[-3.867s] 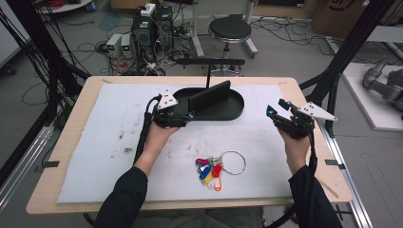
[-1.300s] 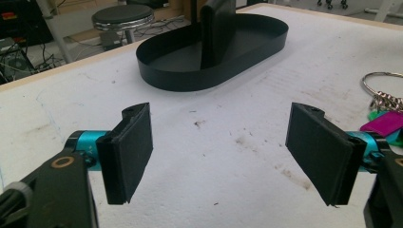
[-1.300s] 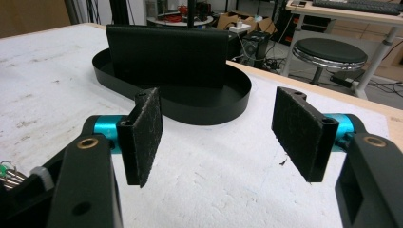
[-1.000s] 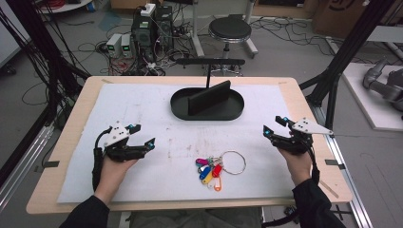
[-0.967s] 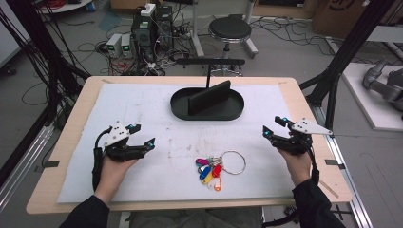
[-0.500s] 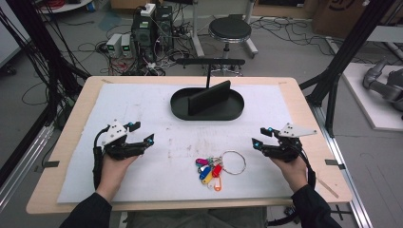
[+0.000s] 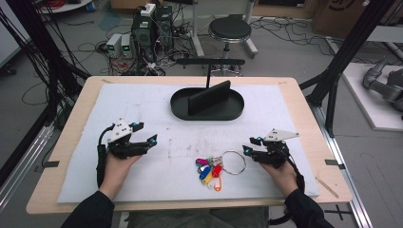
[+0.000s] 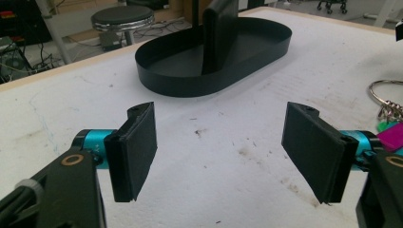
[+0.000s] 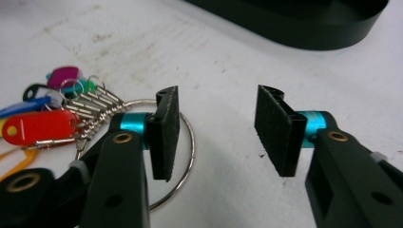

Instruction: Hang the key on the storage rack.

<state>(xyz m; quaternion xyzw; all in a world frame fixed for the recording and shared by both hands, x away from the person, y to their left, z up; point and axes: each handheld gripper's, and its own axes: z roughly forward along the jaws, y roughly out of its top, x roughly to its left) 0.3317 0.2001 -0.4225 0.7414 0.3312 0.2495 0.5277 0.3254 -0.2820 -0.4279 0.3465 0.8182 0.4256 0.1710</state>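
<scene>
A bunch of coloured key tags [image 7: 209, 170] on a large metal ring [image 7: 233, 162] lies on the white mat near the front middle. My right gripper [image 7: 250, 146] [image 9: 216, 128] is open just right of the ring, low over the mat, its left pad over the ring's edge [image 9: 186, 156]. The red tag [image 9: 40, 126] and purple tag [image 9: 62, 76] lie to its left. My left gripper [image 7: 145, 134] [image 8: 221, 152] is open at the left of the mat with nothing between its pads. A black oval tray [image 7: 207, 103] [image 8: 214, 71] with an upright divider sits at the back middle.
The white mat [image 7: 157, 114] covers most of the wooden table [image 7: 304, 109]. Behind the table stand a stool [image 7: 229, 29], computer boxes and cables on the floor. Black frame posts rise at both sides.
My right gripper has moved left toward the key ring. My left gripper has shifted slightly. Earlier still, the left gripper was at the tray and came back to the left front.
</scene>
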